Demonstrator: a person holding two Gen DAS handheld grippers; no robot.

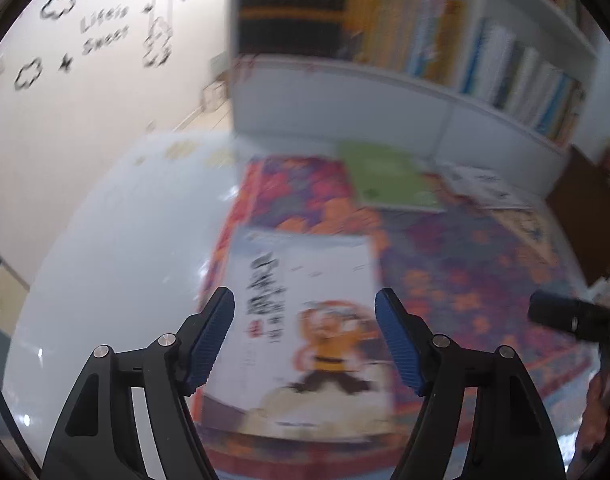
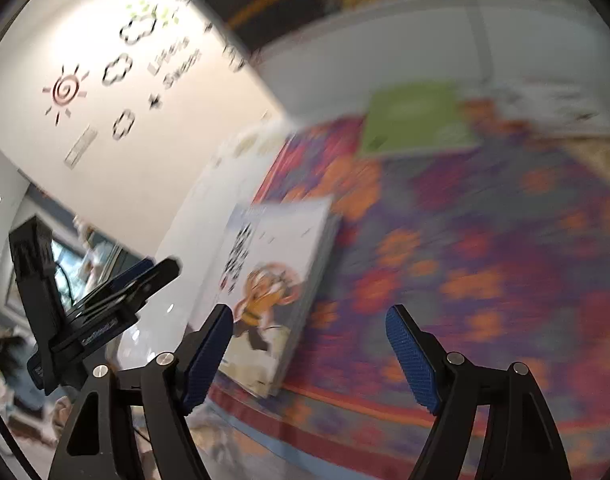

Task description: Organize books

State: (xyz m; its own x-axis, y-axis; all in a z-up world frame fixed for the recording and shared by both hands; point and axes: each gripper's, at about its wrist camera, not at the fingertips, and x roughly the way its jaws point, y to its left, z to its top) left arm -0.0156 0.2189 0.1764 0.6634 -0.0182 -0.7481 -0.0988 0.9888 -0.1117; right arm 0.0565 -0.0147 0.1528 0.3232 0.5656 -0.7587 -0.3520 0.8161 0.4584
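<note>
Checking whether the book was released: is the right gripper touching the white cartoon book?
Apart. The right wrist view shows the right gripper open, the cartoon book lying beyond on the rug.

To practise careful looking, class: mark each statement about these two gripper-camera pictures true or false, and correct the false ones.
1. The white comic book lies flat on the patterned rug. True.
2. The left gripper is clamped shut on that book. False: its jaws stand open with nothing pressed between the pads.
3. A green book lies on the rug farther back, near the white cabinet. True.
4. The right gripper holds the green book. False: its jaws are open and empty, over the rug.
5. The shelf above the cabinet is bare. False: a row of upright books fills it.
6. The wall carries cloud decals. True.
</note>
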